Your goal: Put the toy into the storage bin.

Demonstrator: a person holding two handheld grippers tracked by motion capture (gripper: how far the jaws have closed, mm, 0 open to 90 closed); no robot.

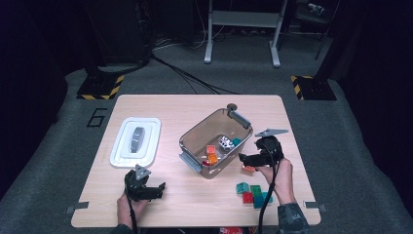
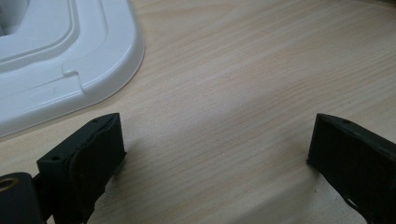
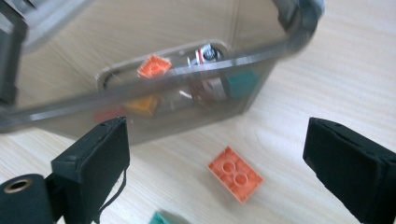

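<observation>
Seen from the high view, at far left on the bench point(image 1: 195, 105): a white lid point(image 1: 135, 142), flat, well clear of everything else. Just below it, the left tongs point(image 1: 157, 189), spread wide, gripping nothing, resting low near the bench's front edge. In the left gripper view, only bare wood between the spread jaws, with the lid's rounded corner point(image 2: 70, 70) close at upper left, detail lost from above.

Toward the middle: a clear bin point(image 1: 192, 138), set at an angle, open-topped, holding several small bricks. Plenty of open bench between lid and bin, and behind the bin up to the far edge.

Right of the bin: the right tongs point(image 1: 246, 163), spread wide, nothing pinched, hovering close to the bin's near right corner. Under them, an orange brick point(image 1: 249, 169), largely hidden by the tongs from above. Shown plainly in the right gripper view: the orange brick point(image 3: 235, 174) lying flat on the wood, studs up, between the jaws but untouched by either, near the bin's wall point(image 3: 154, 100) and apart from it.

Farther right and nearer the front edge: a small cluster of green, teal and red bricks point(image 1: 253, 193), just beside the right hand point(image 1: 280, 178). Little room left there before the bench's right edge.
</observation>
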